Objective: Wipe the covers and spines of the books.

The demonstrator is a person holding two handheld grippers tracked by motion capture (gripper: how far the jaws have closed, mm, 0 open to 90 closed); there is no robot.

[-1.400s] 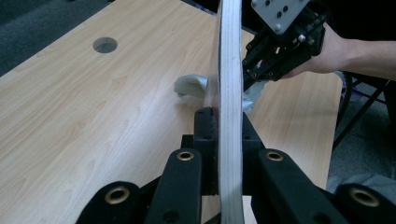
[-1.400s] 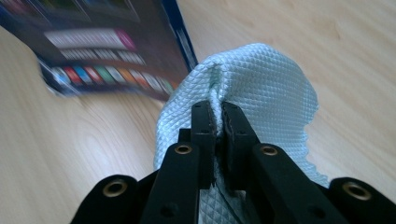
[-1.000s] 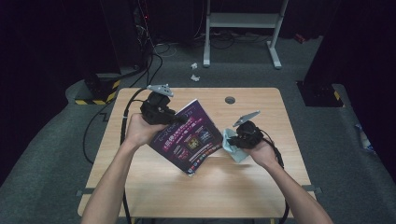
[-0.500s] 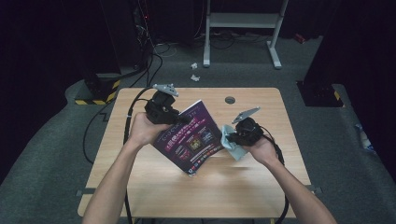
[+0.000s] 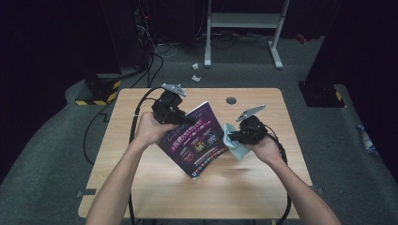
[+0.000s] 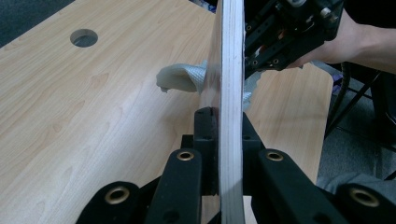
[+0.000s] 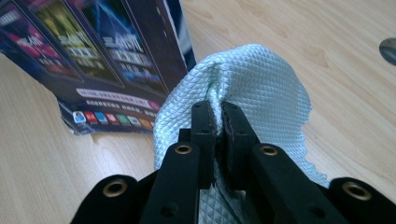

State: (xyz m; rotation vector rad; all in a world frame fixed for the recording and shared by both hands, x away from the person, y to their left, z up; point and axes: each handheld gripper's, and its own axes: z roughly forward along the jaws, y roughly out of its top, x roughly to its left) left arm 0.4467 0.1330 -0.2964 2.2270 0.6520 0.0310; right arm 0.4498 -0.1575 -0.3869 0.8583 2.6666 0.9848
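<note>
Wiping looks under way, not finished. Left gripper (image 5: pixel 174 112) clamped on the edge of the book (image 5: pixel 197 138), holding it tilted above the table (image 5: pixel 141 187), one corner low. Right gripper (image 5: pixel 240 136) pinched shut on the pale cloth (image 7: pixel 261 84), bunched just beside the cover. Both forearms reach forward, hands angled inward toward each other.

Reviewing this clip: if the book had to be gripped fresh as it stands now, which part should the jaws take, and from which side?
Probably the upper edge of the book, from the person's left side, as the left gripper does now: the book stands tilted, the cloth in the right gripper presses its right side, and its low corner sits at the table. The thin edge fits between the jaws.
</note>
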